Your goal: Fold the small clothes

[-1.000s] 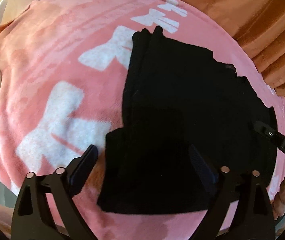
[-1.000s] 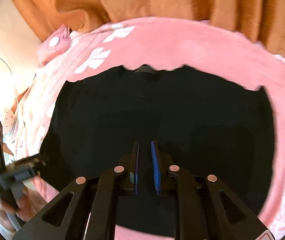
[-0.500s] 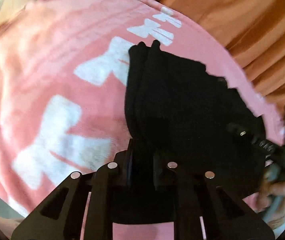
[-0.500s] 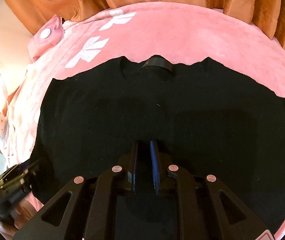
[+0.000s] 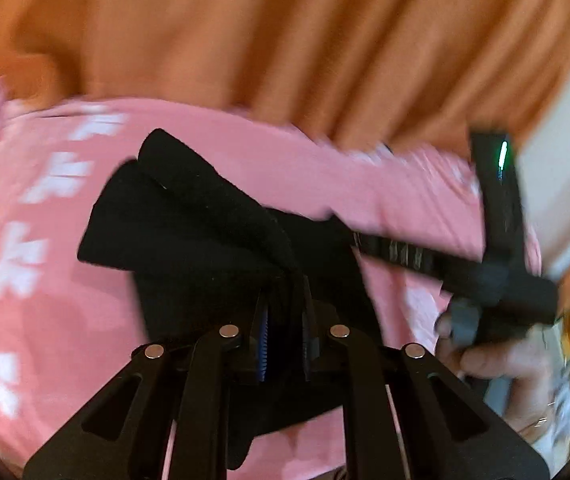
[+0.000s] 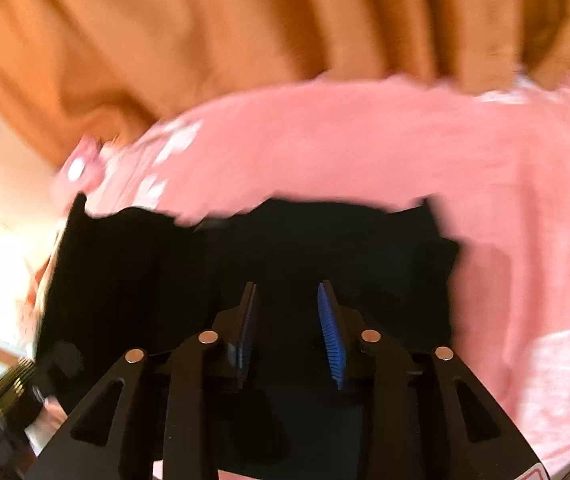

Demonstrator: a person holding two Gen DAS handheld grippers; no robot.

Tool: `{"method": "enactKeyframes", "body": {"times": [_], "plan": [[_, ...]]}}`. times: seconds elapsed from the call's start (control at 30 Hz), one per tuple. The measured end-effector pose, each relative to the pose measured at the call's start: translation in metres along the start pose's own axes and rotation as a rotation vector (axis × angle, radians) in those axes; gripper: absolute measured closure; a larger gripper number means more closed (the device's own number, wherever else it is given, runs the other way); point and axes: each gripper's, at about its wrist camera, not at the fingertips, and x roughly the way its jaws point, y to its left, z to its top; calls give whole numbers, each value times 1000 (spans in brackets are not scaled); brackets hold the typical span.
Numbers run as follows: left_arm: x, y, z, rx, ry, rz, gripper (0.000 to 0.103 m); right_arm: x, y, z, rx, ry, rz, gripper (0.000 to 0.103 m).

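Left tool (image 5: 284, 320): its jaws are clamping a gathered fold of the black garment (image 5: 189, 232), which is hanging and bunching at frame centre above the pink blanket (image 5: 61, 304). Right tool (image 6: 289, 332): its jaws have just been opening and are standing apart, the garment (image 6: 325, 240) lying beyond and beneath them without being pinched. One garment and one blanket with white motifs are showing. The orange curtain (image 5: 285, 40) is filling the upper frame. In the left view, the right tool (image 5: 497, 264) and its hand (image 5: 497, 364) are appearing at right, blurred. Pale marks on that tool's bar are illegible. Motion blur is softening all edges.
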Motion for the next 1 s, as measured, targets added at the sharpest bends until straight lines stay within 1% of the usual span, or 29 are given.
{"method": "enactKeyframes", "body": {"times": [0.03, 0.07, 0.1, 0.13, 0.17, 0.2, 0.23, 0.27, 0.3, 0.33, 0.37, 0.4, 0.43, 0.5, 0.53, 0.57, 0.67, 0.7, 0.77, 0.83, 0.9, 0.93, 0.97, 1.0], "plan": [[21, -14, -5, 14, 45, -3, 90, -8, -13, 3, 24, -14, -10, 67], [51, -27, -16, 29, 112, 0, 86, -15, -25, 4, 45, -26, -24, 66], [74, -33, -27, 35, 162, 13, 83, -24, -41, 7, 69, -40, -47, 65], [86, -34, -37, 36, 191, 26, 80, -28, -50, 9, 80, -45, -64, 62], [93, -34, -51, 33, 203, 40, 80, -32, -62, 11, 92, -47, -86, 61], [87, -31, -58, 35, 176, 29, 78, -35, -72, 11, 103, -46, -97, 60], [77, -30, -64, 50, 144, 12, 68, -34, -77, 11, 109, -43, -100, 59], [65, -28, -66, 71, 120, 0, 55, -34, -82, 9, 112, -32, -98, 58], [47, -25, -68, 94, 88, -11, 47, -35, -85, 5, 109, -20, -89, 58], [29, -20, -70, 111, 52, -7, 33, -35, -88, 1, 102, -8, -73, 55], [16, -14, -69, 127, 22, 9, 25, -35, -89, -2, 97, 1, -58, 54], [10, -8, -66, 141, 5, 27, 23, -32, -88, -8, 82, 21, -20, 51], [4, 0, -64, 164, -12, 60, 21, -29, -85, -13, 69, 38, 0, 50], [7, 15, -63, 172, -11, 112, 21, -17, -79, -25, 46, 92, 46, 50], [13, 25, -63, 156, 5, 132, 21, -12, -74, -30, 41, 109, 58, 50], [22, 39, -64, 106, 38, 139, 21, -6, -71, -34, 35, 126, 64, 50], [35, 61, -68, -33, 84, 92, 21, 9, -56, -41, -8, 150, 31, 50], [37, 65, -70, -56, 99, 85, 21, 13, -49, -43, -25, 158, 31, 48], [40, 68, -71, -44, 105, 103, 21, 19, -33, -47, -65, 169, 36, 44], [43, 69, -70, -22, 113, 120, 21, 25, -15, -51, -121, 167, 21, 35], [45, 69, -74, -32, 133, 104, 21, 38, 4, -53, -185, 181, 0, 30], [44, 70, -77, -41, 143, 85, 21, 44, 8, -52, -203, 189, -13, 30], [44, 69, -77, -44, 146, 74, 21, 51, 12, -52, -221, 194, -37, 32], [42, 68, -79, -45, 147, 51, 21, 54, 14, -49, -229, 188, -53, 54]]}}
